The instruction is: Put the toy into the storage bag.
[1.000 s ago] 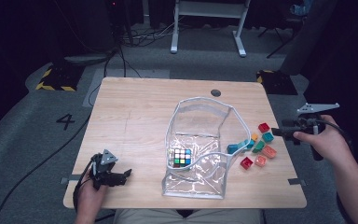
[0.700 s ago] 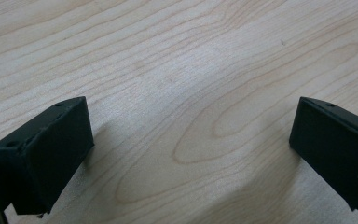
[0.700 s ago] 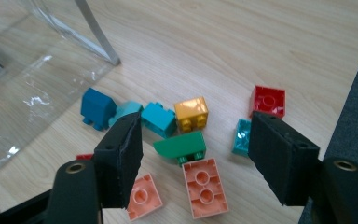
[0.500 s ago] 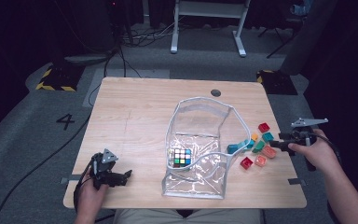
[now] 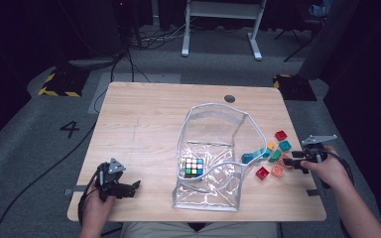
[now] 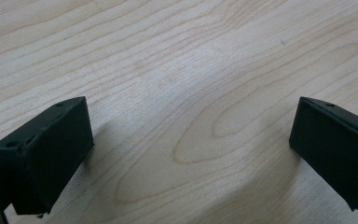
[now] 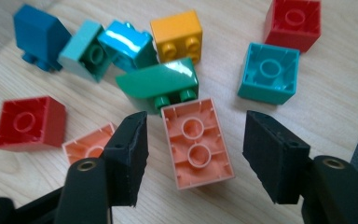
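With the right gripper (image 7: 193, 154) lowered over the cluster of toy bricks at the right side of the table (image 5: 144, 114), the work appears to be at an early stage: packing loose items into the clear plastic bag (image 5: 213, 148). A puzzle cube (image 5: 191, 167) already lies inside the bag, near its lower left part, so one item counts as stowed. Outside the bag, every brick that can be seen remains on the tabletop, just beside the bag's right edge. In the right gripper view, the jaws stand wide apart and straddle the long peach brick (image 7: 196, 142), which lies studs-down with its hollow underside up; neither pad touches it, so no grasp is made yet. Close around it lie a green sloped brick (image 7: 161, 84), a smaller peach brick (image 7: 86, 147), two red bricks (image 7: 28, 122), a teal brick (image 7: 269, 72), a yellow brick (image 7: 176, 33) and several blue ones. The left gripper (image 5: 121, 188) rests near the front left corner of the table, jaws wide, holding nothing, well apart from the bag. Remaining work, by this judgement: closing on the peach brick, carrying it to the bag opening, then repeating for each brick.
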{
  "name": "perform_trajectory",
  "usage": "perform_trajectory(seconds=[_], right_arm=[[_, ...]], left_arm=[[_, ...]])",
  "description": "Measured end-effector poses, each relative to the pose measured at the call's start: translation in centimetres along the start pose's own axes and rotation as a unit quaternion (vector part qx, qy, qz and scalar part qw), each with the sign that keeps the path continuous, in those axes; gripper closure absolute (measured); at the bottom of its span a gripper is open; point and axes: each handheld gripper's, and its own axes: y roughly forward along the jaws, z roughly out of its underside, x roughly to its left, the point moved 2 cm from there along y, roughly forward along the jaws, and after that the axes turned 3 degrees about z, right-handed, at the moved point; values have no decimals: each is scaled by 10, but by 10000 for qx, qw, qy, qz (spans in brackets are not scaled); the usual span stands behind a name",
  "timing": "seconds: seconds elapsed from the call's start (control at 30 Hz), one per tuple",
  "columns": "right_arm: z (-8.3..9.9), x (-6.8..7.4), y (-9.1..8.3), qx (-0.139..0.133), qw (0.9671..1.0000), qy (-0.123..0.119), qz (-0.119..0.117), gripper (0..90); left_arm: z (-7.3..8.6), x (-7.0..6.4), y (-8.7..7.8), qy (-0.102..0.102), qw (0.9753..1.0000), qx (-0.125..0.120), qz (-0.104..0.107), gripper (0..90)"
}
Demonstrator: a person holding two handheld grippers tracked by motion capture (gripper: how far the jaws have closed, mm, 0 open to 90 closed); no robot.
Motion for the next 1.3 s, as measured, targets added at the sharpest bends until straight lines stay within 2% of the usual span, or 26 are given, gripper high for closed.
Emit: perform_trajectory(seconds=[0.1, 0.27, 0.47, 0.8, 1.13, 1.27, 1.3], right_arm=[[3, -1, 5, 97, 9999, -70, 47, 446], [7, -1, 10, 318, 9992, -180, 131, 587], [5, 0, 4, 305, 9992, -184, 206, 590], [-12, 6, -25, 46, 9996, -219, 167, 591], [-36, 15, -58, -228, 9989, -367, 186, 591], [-52, 23, -79, -414, 9978, -500, 166, 591], [-52, 23, -79, -414, 9978, -500, 166, 591]], left_arm=[[0, 0, 0, -2, 10000, -2, 4, 0], [0, 0, 0, -3, 10000, 0, 6, 0], [0, 0, 0, 3, 10000, -3, 5, 0], [0, 0, 0, -2, 10000, -1, 4, 0], [0, 0, 0, -5, 10000, 9, 10, 0], [0, 0, 0, -4, 10000, 4, 7, 0], [0, 0, 0, -5, 10000, 2, 6, 0]])
